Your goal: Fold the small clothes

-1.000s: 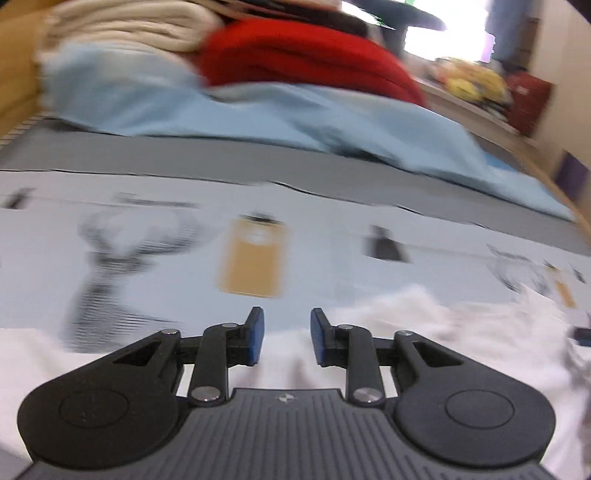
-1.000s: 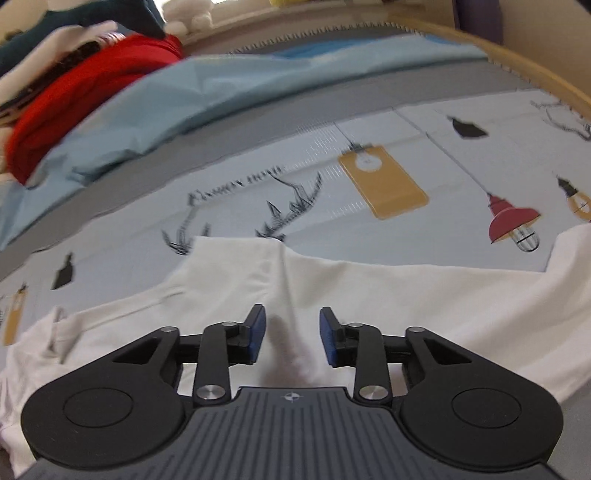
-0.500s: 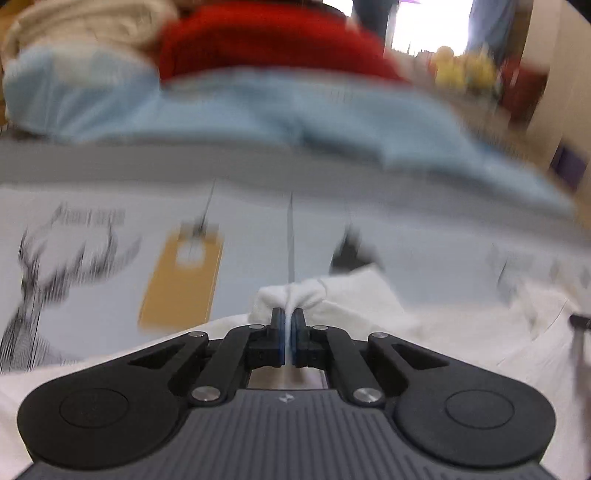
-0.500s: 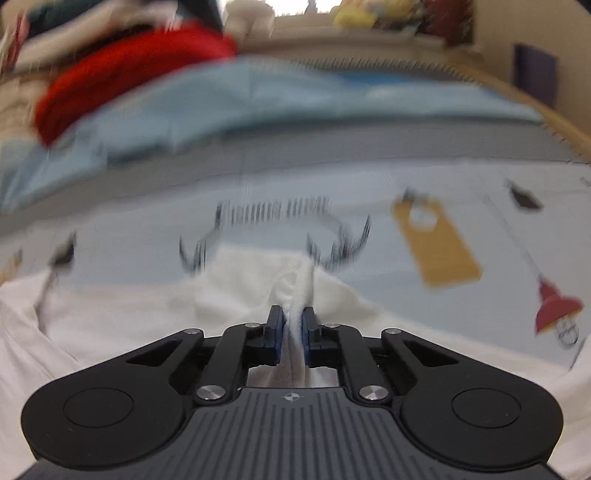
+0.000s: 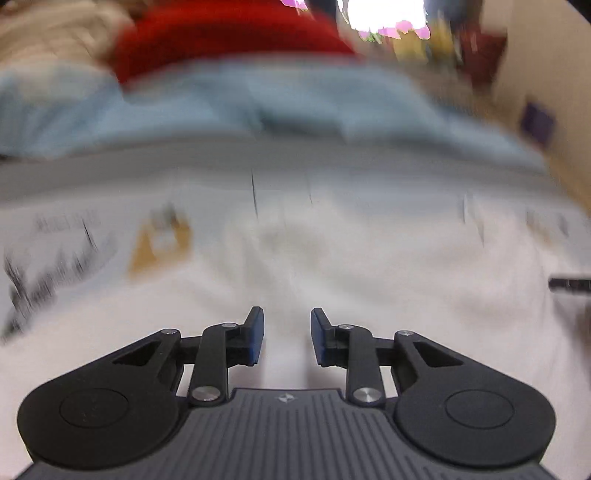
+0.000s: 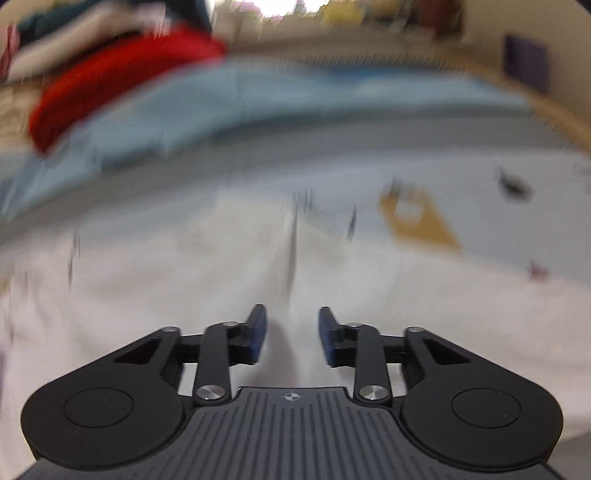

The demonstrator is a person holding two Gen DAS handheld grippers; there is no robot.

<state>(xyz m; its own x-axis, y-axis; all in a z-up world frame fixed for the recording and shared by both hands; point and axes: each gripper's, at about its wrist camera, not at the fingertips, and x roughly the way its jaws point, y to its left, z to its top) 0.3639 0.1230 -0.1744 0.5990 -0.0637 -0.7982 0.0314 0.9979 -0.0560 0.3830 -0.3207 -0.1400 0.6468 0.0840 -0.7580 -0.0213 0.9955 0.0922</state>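
Note:
A small white garment (image 5: 332, 266) lies spread on a pale printed sheet (image 5: 92, 236); both views are blurred by motion. My left gripper (image 5: 287, 326) hovers low over the white cloth, its jaws opening, with a gap between the blue pads (image 5: 256, 332) and no cloth pinched. In the right wrist view the same white garment (image 6: 184, 280) fills the lower half. My right gripper (image 6: 292, 325) is over it with jaws opening too, and a low ridge of cloth lies loose between the pads (image 6: 258, 328).
Behind the sheet lie a grey strip, a light blue cloth (image 5: 258, 107) and a red garment (image 5: 221, 33) on a pile of folded clothes. A yellow lantern print (image 6: 417, 221) marks the sheet right of the garment. A wooden edge (image 6: 554, 110) curves at the far right.
Both grippers closed on pinches of the white cloth half a second ago, then let go and stand open now. Both views have moved forward over the garment.

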